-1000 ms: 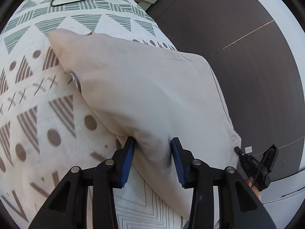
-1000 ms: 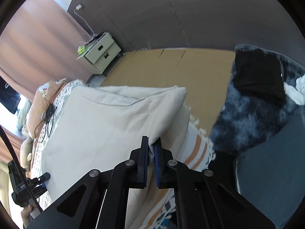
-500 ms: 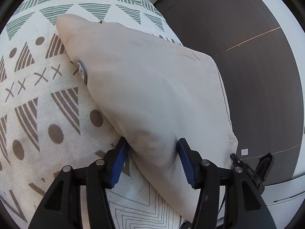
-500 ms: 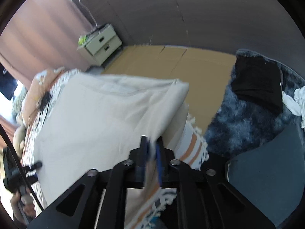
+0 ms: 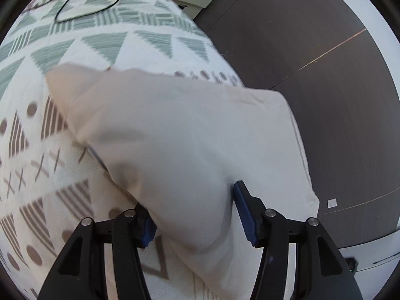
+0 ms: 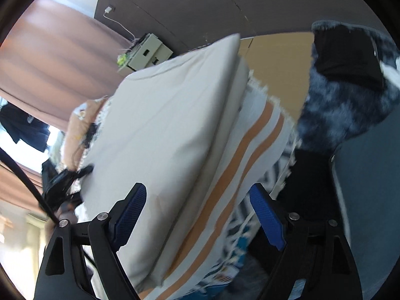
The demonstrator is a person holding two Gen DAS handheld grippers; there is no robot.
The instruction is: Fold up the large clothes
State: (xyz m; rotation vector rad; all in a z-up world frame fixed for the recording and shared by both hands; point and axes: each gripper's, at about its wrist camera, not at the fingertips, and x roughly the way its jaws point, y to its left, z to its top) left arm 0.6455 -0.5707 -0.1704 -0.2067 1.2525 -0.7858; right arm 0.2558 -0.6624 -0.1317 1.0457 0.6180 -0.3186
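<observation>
Beige cloth, the folded garment (image 5: 190,135), lies on the patterned bedspread (image 5: 50,155) near the bed's right edge, beside the dark floor (image 5: 325,100). The left gripper (image 5: 193,215) has its blue pads spread wide with a hump of the fabric bulging between them (whether they actually pinch it I cannot tell). The right gripper (image 6: 197,215) stands wide apart over the near end of the garment (image 6: 162,135) and an orange-striped blanket (image 6: 240,165), gripping nothing.

folded garment (image 5: 190,145) between left claw (image 5: 197,215) fingers
</observation>
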